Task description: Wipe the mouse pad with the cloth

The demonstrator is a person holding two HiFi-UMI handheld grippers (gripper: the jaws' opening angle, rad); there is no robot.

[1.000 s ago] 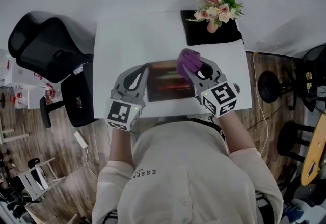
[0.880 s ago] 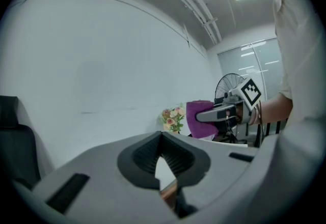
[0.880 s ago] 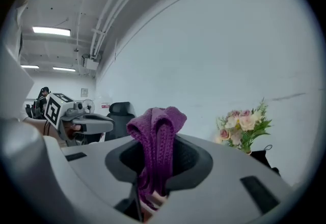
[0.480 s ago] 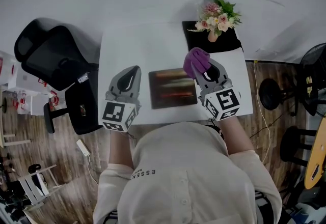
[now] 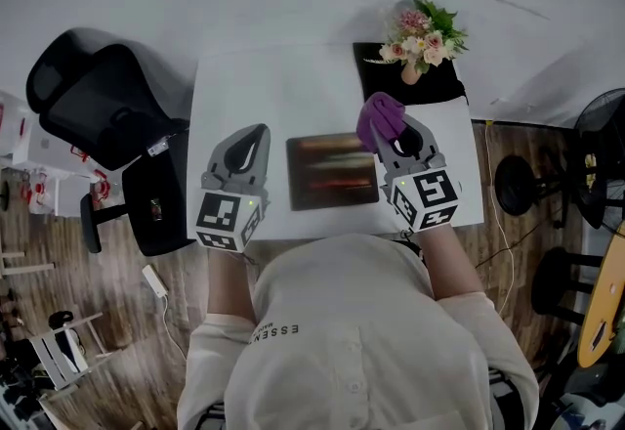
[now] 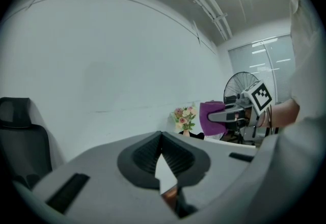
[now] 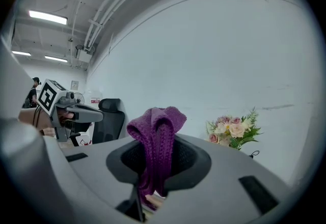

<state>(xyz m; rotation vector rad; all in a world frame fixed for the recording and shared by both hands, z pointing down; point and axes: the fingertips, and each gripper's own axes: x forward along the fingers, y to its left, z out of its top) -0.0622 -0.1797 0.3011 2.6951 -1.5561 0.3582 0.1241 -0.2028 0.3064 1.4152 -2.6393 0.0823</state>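
Right tool (image 5: 394, 133): clenched tight on the purple cloth (image 5: 381, 114). It sits to the right of the mouse pad (image 5: 332, 171).
Cloth: a bunched-up lump that sticks out past the tips of the tool. It is by the far right corner of the mouse pad. It does not look like it is on the pad yet.
Left tool (image 5: 253, 139): closed, with nothing in it. It is on the left, just beside the mouse pad but not touching it.
Mouse pad: lies flat in the middle of the white tabletop (image 5: 293, 86), between the two tools. It is dark with red and brown stripes. Nothing holds it down.
Flowers (image 5: 422, 29): a small bunch in a little vase, at the far right, on a black mat (image 5: 379, 76). They are near the right tool.
Slip risk: the pad may slide when the cloth pushes on it, because the left tool is not pressing on it.
Cloth risk: the cloth is in a lump, so only a small bit may touch the pad and spots could be missed. If it drags hard, it could pull out of the tool.
Knock risk: a big swing to the far right could bump the flowers and tip them over.
Scrape risk: if the right tool goes too low, its hard tips could rub the pad, not the cloth.
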